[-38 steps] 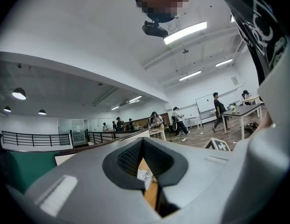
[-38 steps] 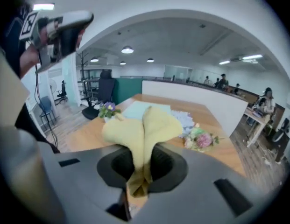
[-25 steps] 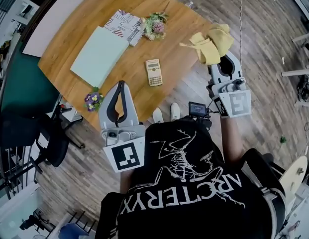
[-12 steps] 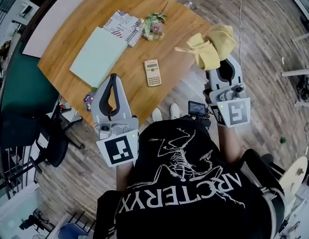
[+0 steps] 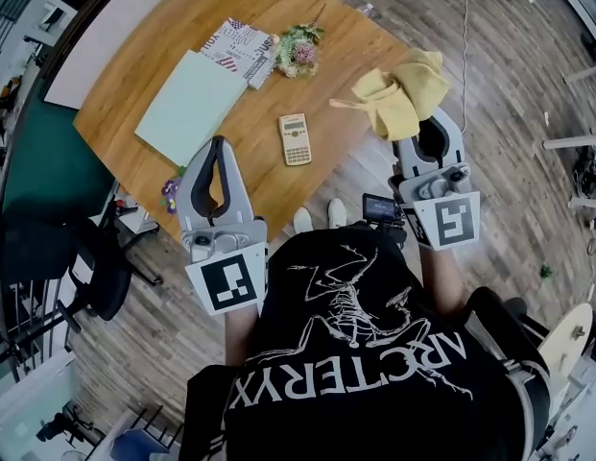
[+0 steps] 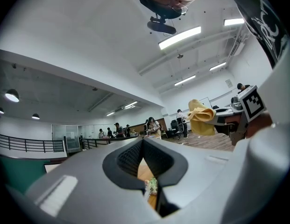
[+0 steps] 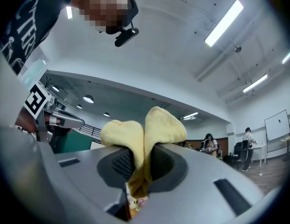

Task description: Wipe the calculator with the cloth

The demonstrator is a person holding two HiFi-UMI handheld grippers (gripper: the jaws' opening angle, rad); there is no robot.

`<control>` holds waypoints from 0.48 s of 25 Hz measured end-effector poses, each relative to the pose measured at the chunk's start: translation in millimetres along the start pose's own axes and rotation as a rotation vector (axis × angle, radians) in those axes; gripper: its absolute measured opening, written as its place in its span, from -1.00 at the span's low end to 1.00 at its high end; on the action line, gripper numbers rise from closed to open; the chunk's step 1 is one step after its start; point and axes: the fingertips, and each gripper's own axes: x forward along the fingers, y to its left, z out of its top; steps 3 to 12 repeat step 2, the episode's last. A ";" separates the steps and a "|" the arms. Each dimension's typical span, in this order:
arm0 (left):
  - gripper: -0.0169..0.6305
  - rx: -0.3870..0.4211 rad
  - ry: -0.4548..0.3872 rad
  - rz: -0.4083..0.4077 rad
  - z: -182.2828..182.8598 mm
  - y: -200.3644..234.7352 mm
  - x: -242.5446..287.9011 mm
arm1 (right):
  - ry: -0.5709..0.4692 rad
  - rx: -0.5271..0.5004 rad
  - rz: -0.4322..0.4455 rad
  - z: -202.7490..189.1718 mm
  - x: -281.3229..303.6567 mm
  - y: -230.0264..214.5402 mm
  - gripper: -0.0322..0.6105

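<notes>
Wooden table (image 5: 149,51) on a plank floor (image 5: 513,84) fills the top of the head view. At its left lies a pale green folder (image 5: 190,107), and a small bunch of purple flowers (image 5: 170,191) sits at the near edge. Just beside those flowers hovers the left gripper (image 5: 218,144). Its own view shows the jaws clenched tip to tip with nothing between them (image 6: 142,143) – only a sliver of table and flowers shows through the gap lower down.

Further right, a patterned booklet (image 5: 238,50) lies against the folder's far corner, and a pink-and-green bouquet (image 5: 298,50) sits just beside it. The calculator (image 5: 296,139) lies flat, face up, near the table's front edge. It sits between the two grippers and neither touches it.

To its right, well apart from it, the yellow cloth (image 5: 398,92) hangs bunched above the table's right corner. The right gripper (image 5: 427,129) has it pinched – the right gripper view shows the jaws (image 7: 144,160) closed on the cloth's folds (image 7: 159,122), which bulge out above them.
</notes>
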 end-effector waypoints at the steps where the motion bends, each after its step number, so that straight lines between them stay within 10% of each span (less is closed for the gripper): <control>1: -0.92 -0.003 -0.003 0.001 0.3 -0.2 0.8 | -0.004 -0.003 0.006 0.4 0.3 0.5 -0.73; 12: -0.92 -0.006 -0.006 0.002 0.6 -0.4 1.7 | -0.008 -0.006 0.011 0.9 0.7 0.9 -0.73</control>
